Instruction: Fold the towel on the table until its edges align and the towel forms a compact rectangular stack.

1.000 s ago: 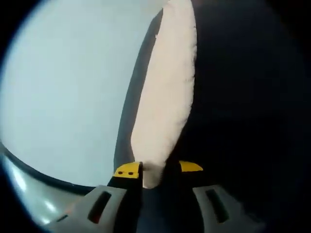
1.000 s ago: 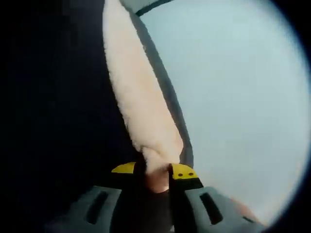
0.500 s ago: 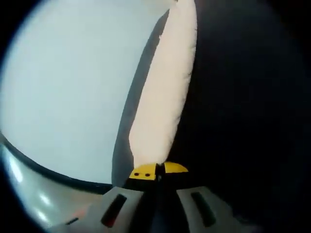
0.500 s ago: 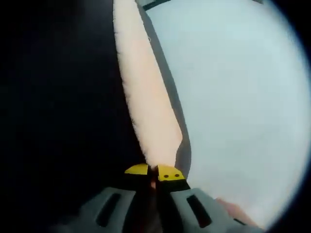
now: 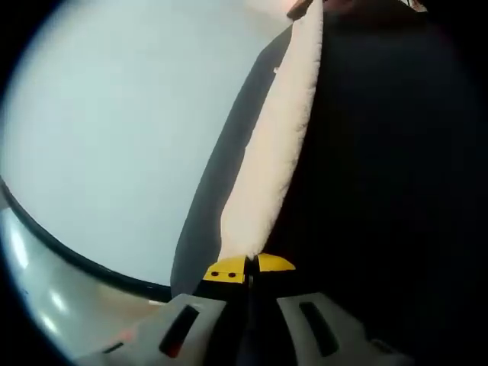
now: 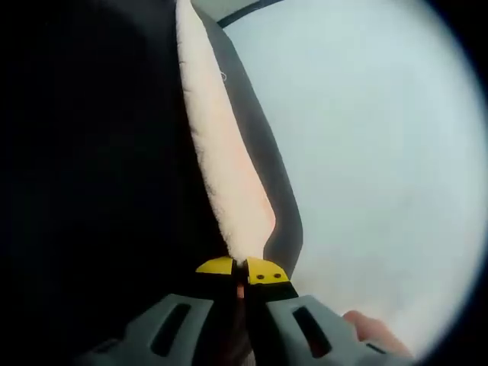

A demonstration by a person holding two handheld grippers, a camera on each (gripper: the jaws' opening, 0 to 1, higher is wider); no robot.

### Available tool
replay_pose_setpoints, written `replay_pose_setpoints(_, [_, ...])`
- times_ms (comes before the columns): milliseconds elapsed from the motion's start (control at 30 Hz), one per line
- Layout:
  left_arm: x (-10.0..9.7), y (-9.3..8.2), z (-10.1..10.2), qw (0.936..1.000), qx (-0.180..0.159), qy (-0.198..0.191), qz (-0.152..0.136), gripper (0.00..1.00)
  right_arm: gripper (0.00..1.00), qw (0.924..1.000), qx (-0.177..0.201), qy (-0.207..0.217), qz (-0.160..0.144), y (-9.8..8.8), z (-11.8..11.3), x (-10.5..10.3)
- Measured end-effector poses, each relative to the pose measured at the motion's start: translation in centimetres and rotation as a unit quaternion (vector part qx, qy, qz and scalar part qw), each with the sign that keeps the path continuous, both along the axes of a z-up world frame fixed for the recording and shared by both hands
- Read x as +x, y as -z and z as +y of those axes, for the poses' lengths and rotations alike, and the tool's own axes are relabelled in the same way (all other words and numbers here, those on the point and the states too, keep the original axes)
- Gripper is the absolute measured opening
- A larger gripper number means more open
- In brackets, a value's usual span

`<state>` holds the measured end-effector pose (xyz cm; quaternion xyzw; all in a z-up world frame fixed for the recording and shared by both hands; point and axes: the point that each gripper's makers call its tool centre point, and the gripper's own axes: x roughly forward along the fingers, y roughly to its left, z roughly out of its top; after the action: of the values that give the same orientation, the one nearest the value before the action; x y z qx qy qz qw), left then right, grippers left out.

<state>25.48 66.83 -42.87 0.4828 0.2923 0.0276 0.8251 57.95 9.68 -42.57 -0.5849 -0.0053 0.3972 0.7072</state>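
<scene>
Left gripper view: jaws clenched on towel (image 5: 267,168) edge; right gripper (image 6: 242,268) likewise.

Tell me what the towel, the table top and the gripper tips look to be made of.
Towel: soft, fluffy cloth, cream-coloured, with a fuzzy, napped edge; likely terry or fleece. Table: smooth, pale, matte sheet with a dark rim, perhaps laminate; too washed out to be sure. Left gripper and right gripper tips: yellow, hard-looking, probably plastic, on grey moulded bodies.

Spreading pale and plain: table (image 5: 114,145), dark-edged along its rim, bearing a grey shadow beneath the cream towel (image 5: 271,164).
</scene>
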Motion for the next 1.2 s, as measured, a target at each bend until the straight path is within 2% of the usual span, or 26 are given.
replay_pose_setpoints(67, [-0.7,0.4,-0.5,1.0,-0.001,0.002,0.008,0.0,0.01,1.0,-0.005,0.0,0.002,0.1,-0.7,-0.9])
replay_pose_setpoints(133, [-1.6,0.8,-0.9,0.999,0.024,0.016,0.035,0.0,0.01,0.9998,-0.018,0.001,0.006,0.6,-1.4,-2.0])
replay_pose_setpoints(200, [-2.8,0.3,-2.0,0.9976,0.044,0.024,0.048,0.0,0.01,0.9996,-0.028,-0.001,0.003,0.9,-1.8,-3.0])
replay_pose_setpoints(267, [-3.8,0.9,-2.7,0.9961,0.041,0.038,0.068,0.0,0.01,0.9983,-0.052,0.025,0.002,1.3,-2.9,-3.5])
replay_pose_setpoints(333, [-5.0,2.1,-3.8,0.9922,0.038,0.06,0.102,0.0,0.01,0.9981,-0.04,0.046,0.004,0.9,-3.6,-3.9])
replay_pose_setpoints(367, [-5.4,2.3,-4.0,0.9926,0.023,0.058,0.104,0.0,0.01,0.998,-0.038,0.046,0.018,1.0,-3.8,-4.6])
replay_pose_setpoints(433, [-6.0,1.7,-4.3,0.993,0.025,0.054,0.102,0.0,0.01,0.9983,-0.041,0.037,0.018,1.2,-4.2,-5.7])
replay_pose_setpoints(467, [-6.3,1.5,-4.4,0.9929,0.019,0.053,0.104,0.0,0.01,0.9976,-0.064,0.02,0.018,1.8,-4.5,-6.3])
replay_pose_setpoints(600, [-7.4,1.2,-5.3,0.9921,0.009,0.055,0.112,0.0,0.01,0.9957,-0.082,0.008,0.043,2.8,-5.9,-8.0])
replay_pose_setpoints(767, [-8.4,1.2,-6.5,0.9904,0.001,0.055,0.127,0.0,0.01,0.9942,-0.095,-0.004,0.051,2.6,-6.7,-8.9])
replay_pose_setpoints(867, [-8.9,1.4,-7.4,0.9886,-0.038,0.053,0.136,0.0,0.01,0.9919,-0.107,-0.016,0.067,3.0,-7.2,-9.6])
replay_pose_setpoints(1000, [-8.7,1.9,-7.2,0.9882,-0.047,0.047,0.138,0.0,0.02,0.9918,-0.108,-0.022,0.064,3.3,-7.1,-9.7])
replay_pose_setpoints(1067, [-8.7,2.3,-7.4,0.9882,-0.073,0.037,0.13,0.01,0.04,0.992,-0.094,-0.006,0.083,3.5,-7.1,-9.9])
replay_pose_setpoints(1133, [-9.0,2.4,-8.0,0.9846,-0.128,0.032,0.115,0.06,0.1,0.9847,-0.064,0.028,0.159,4.0,-7.5,-11.0])
replay_pose_setpoints(1167, [-9.2,2.1,-7.8,0.9823,-0.156,0.026,0.101,0.1,0.16,0.9787,-0.023,0.048,0.198,3.6,-7.3,-11.2])
replay_pose_setpoints(1200, [-9.4,1.7,-7.7,0.9783,-0.189,0.017,0.084,0.13,0.19,0.9745,0.013,0.055,0.217,2.7,-7.2,-10.8])
